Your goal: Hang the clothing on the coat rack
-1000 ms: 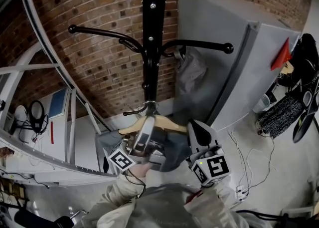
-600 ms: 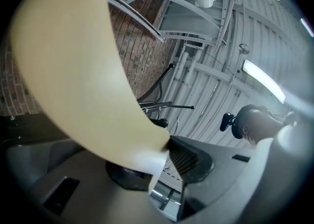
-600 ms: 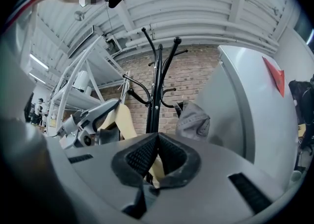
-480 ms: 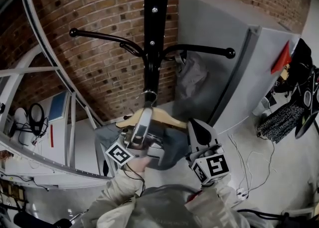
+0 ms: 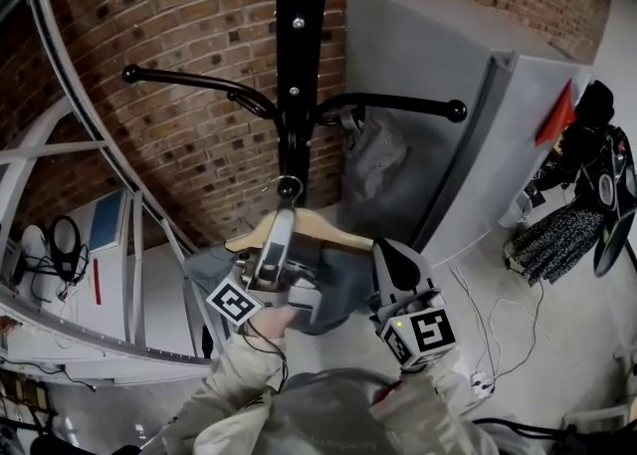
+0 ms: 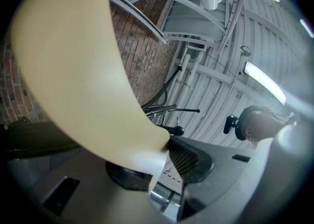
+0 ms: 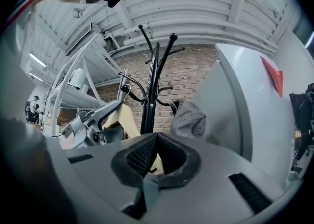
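L gripper (image 5: pixel 279 229) is clamped on the wooden hanger (image 5: pixel 338 231) at its neck, right in front of the coat rack (image 5: pixel 297 75) pole. In the left gripper view the pale wood fills most of the frame and runs down between the pads, w/ the dark ribbed one pressed against its edge. The hanger's metal hook (image 5: pixel 288 187) sits against the pole, below the rack's two long arms. Whether it is caught on anything, I can't tell.

R gripper (image 5: pixel 383 249) is just right of the pole, beside the hanger's right shoulder. Its tips are pressed together – the right gripper view shows the pads meeting at the top in a V. A thin grey-blue strip shows low between them (can't tell what it is).

The clothing (image 5: pixel 338 284) – dark blue-grey – is draped on the hanger and hangs below it at the foot of the pole, between the two grippers. It is not on a rack arm.

A pale grey garment (image 5: pixel 376 149) hangs from a hook just right of the pole, under the rack's right arm. A brick wall (image 5: pixel 199 134) stands behind the rack, and a grey cabinet (image 5: pixel 448 124) is to the rack's right, behind that garment.
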Tool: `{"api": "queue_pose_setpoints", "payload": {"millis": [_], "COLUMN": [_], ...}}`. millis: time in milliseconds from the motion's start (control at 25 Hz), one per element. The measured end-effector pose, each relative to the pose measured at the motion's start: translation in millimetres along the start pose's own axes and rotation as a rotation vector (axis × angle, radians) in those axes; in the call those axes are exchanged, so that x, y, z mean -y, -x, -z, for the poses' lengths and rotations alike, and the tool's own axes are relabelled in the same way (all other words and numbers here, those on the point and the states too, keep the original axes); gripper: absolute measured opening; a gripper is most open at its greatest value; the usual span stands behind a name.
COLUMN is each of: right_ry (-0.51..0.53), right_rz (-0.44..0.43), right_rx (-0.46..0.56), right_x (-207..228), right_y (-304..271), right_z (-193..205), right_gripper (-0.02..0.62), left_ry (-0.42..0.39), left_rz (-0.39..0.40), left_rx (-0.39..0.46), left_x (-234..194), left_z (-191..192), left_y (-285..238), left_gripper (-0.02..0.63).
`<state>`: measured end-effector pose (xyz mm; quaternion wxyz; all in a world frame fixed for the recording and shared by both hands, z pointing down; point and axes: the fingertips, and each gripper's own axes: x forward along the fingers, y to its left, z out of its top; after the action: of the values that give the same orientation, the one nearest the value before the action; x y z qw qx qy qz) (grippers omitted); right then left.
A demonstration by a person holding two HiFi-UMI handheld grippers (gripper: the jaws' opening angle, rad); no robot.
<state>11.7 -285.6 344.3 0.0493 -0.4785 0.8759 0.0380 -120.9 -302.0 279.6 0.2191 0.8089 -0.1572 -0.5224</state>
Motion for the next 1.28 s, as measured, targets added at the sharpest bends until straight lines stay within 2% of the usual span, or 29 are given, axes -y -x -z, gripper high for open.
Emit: {"api": "queue_pose_setpoints", "payload": {"millis": [440,960,1280], "right_ry": [-0.012,-0.036,-0.058], "right_rz": [0.019,0.03,0.028], "right_rx": [-0.013,-0.032,-0.049], "right_x": [3,7,10], "right_y": [-3,-5,-9], "right_z": [11,20,27], "right_gripper": [0.025,0.025,0.025], "left_ry": [0.019,0.0,-0.002], "left_rz": [-0.022,-0.071,-0.069], "left_rx": [-0.01,-0.014,-0.016], "left_x": [-24,-49,-53], "left_z": [0,-4,-4], "left_y": [1,2,0], "left_gripper": [0.129,0.129,0.129]}}
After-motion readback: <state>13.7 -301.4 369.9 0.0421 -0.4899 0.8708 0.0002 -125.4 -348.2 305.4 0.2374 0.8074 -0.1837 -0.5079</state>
